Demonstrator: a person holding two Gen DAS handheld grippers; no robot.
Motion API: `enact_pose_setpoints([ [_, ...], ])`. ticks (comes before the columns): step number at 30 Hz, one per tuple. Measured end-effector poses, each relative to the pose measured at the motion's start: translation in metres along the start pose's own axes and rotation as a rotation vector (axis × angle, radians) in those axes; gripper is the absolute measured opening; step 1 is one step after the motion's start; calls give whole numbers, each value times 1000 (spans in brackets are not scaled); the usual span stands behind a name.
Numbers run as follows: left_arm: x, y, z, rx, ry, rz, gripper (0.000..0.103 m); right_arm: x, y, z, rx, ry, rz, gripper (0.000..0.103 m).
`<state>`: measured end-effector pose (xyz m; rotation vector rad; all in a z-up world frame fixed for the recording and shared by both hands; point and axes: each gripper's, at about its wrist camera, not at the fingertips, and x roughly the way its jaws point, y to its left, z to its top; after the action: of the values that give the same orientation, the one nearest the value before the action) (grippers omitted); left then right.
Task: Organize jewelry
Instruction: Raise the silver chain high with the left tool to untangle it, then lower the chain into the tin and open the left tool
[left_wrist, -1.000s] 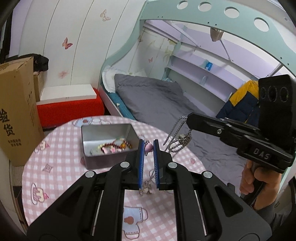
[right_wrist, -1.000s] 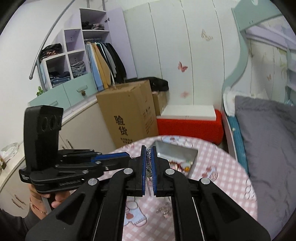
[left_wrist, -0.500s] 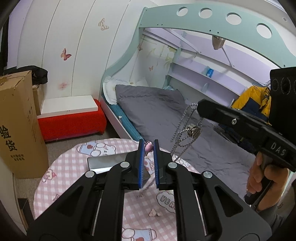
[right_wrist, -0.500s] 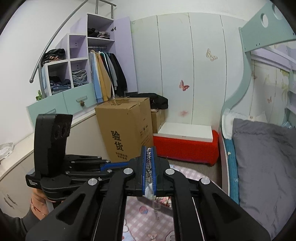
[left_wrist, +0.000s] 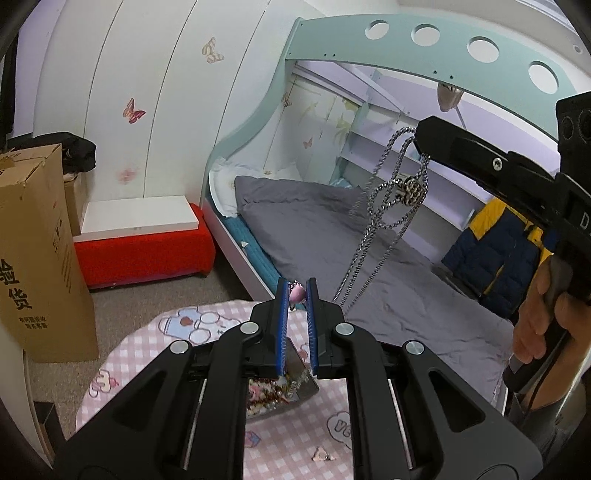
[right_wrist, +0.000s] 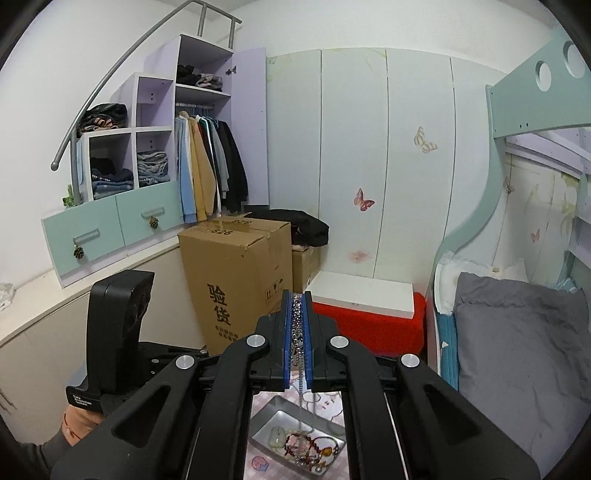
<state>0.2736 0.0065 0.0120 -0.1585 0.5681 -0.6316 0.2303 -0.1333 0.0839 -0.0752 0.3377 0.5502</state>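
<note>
My left gripper (left_wrist: 296, 291) is shut on a small pink pendant (left_wrist: 296, 293), its thin chain hanging down between the fingers. My right gripper (right_wrist: 296, 299) is shut on a silver rope chain necklace (left_wrist: 384, 218) with a round metal pendant (left_wrist: 412, 190); it dangles in loops high above the table in the left wrist view. The chain (right_wrist: 296, 321) fills the gap between the right pads. A grey metal tin (right_wrist: 266, 430) holding several bracelets and beads (right_wrist: 306, 448) sits on the pink checked table (left_wrist: 147, 354), below both grippers.
A small pink charm (left_wrist: 320, 454) lies on the tablecloth near the front. A tall cardboard box (left_wrist: 37, 251) stands left of the table, a red bench (left_wrist: 144, 251) behind it, and a grey bed (left_wrist: 369, 266) to the right.
Both grippers have risen well above the table with their jewellery. The silver necklace now hangs higher, and the tin has dropped low in both views.
</note>
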Motion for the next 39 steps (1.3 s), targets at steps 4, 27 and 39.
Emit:
enact_pose_setpoints([
  [4, 17, 6, -6, -6, 32, -7, 10, 15, -4, -17, 12, 40, 22, 3],
  [27, 93, 41, -86, -84, 290, 88, 71, 79, -30, -123, 209, 305, 27, 7],
  [39, 35, 15, -98, -50, 221, 157, 71, 19, -17, -138, 210, 283, -19, 15],
])
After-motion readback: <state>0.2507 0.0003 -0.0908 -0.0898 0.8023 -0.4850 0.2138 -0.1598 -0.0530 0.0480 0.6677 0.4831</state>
